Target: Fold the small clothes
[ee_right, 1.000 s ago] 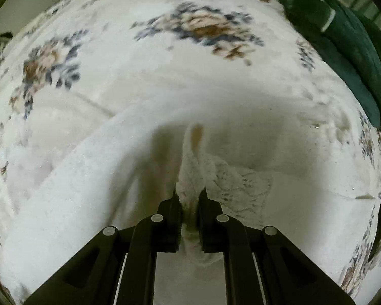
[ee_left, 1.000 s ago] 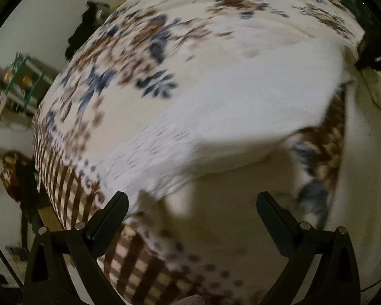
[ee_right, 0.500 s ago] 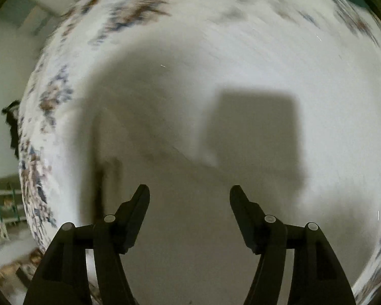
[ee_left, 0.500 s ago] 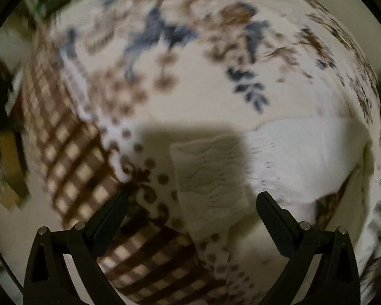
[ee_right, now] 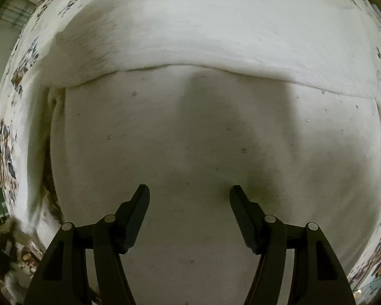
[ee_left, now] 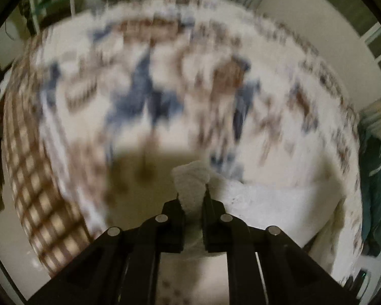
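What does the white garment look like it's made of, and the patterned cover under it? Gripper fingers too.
White garment: soft matte knit, probably cotton; fuzzy, textured corner where the left gripper pinches it, and it folds limply.
Patterned cover: printed woven fabric with blue and brown motifs; too blurred to tell more.
Right gripper fingers: matte black, likely plastic, with finely ribbed pads.

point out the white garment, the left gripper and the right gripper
white garment [ee_left: 191,178]: left wrist view, bunched corner above the fingertips.
left gripper [ee_left: 192,198]: left wrist view, between fingertips pinching the cloth.
right gripper [ee_right: 189,190]: right wrist view, gap between spread fingertips.
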A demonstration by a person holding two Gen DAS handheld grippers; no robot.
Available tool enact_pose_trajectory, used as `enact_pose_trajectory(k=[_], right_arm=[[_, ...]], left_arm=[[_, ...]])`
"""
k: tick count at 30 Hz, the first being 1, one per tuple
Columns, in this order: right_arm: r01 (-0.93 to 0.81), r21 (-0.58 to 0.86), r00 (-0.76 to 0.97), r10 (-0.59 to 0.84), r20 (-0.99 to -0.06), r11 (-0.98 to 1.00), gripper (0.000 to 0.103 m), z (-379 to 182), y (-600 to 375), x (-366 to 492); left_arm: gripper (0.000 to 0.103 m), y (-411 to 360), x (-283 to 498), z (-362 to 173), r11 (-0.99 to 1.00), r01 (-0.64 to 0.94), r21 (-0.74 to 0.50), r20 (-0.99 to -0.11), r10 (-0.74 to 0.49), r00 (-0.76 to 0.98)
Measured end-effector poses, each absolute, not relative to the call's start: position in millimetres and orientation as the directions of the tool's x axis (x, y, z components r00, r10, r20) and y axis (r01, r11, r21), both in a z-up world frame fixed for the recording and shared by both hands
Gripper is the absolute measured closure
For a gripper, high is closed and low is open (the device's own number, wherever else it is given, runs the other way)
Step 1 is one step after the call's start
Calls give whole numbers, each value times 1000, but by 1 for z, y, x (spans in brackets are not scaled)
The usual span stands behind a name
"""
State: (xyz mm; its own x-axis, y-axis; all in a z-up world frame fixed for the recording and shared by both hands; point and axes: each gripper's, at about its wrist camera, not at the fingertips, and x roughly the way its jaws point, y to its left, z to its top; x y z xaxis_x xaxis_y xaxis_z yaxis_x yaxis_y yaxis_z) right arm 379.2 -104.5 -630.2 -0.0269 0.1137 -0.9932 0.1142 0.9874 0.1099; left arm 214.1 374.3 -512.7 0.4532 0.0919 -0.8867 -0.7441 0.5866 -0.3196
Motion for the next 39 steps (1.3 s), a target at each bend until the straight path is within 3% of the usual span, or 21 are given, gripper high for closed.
enact_pose_trajectory(k=[6, 11, 13, 15, 19, 23, 25, 29, 30, 31, 34, 36, 39], right_arm=[[136, 138, -9, 141, -990, 981, 36, -635, -85, 377], [168, 138, 0, 140, -990, 976, 35, -639, -68, 380], [170, 141, 10, 142, -990, 975, 35, -637, -64, 381], [172, 147, 13, 147, -989, 974, 35, -634, -59, 383], [187, 147, 28, 144, -989, 971, 35, -631, -62, 383], [220, 128, 47, 121, -992, 967, 35, -632, -82, 388], [232, 119, 55, 109, -993, 966, 35, -634, -91, 389], [234, 111, 69, 98, -993, 966, 35, -632, -111, 398], [231, 112, 77, 96, -992, 966, 35, -630, -115, 400], [229, 112, 87, 94, -992, 967, 34, -627, -118, 401], [233, 107, 115, 82, -990, 967, 33, -619, -130, 406], [248, 108, 128, 78, -989, 963, 22, -613, -142, 407], [277, 127, 152, 87, -984, 953, 19, -605, -168, 405]], left_arm=[[95, 440, 264, -488, 615, -726, -309, -827, 203, 524], [91, 469, 269, -518, 547, -787, -285, -874, 190, 448], [79, 473, 255, -526, 488, -826, -283, -888, 192, 418], [49, 477, 233, -538, 409, -855, -318, -895, 168, 413], [44, 454, 207, -560, 284, -831, -478, -861, 36, 507], [44, 428, 229, -587, 211, -770, -603, -796, -94, 598], [44, 425, 251, -596, 193, -765, -614, -788, -94, 609], [50, 437, 278, -599, 175, -814, -554, -821, 47, 568], [80, 439, 279, -595, 180, -821, -541, -823, 86, 561], [96, 441, 284, -588, 202, -837, -509, -835, 122, 537], [95, 442, 295, -556, 299, -843, -446, -832, 208, 514], [95, 429, 308, -521, 400, -822, -406, -812, 255, 525], [95, 394, 335, -468, 544, -766, -344, -775, 297, 559]])
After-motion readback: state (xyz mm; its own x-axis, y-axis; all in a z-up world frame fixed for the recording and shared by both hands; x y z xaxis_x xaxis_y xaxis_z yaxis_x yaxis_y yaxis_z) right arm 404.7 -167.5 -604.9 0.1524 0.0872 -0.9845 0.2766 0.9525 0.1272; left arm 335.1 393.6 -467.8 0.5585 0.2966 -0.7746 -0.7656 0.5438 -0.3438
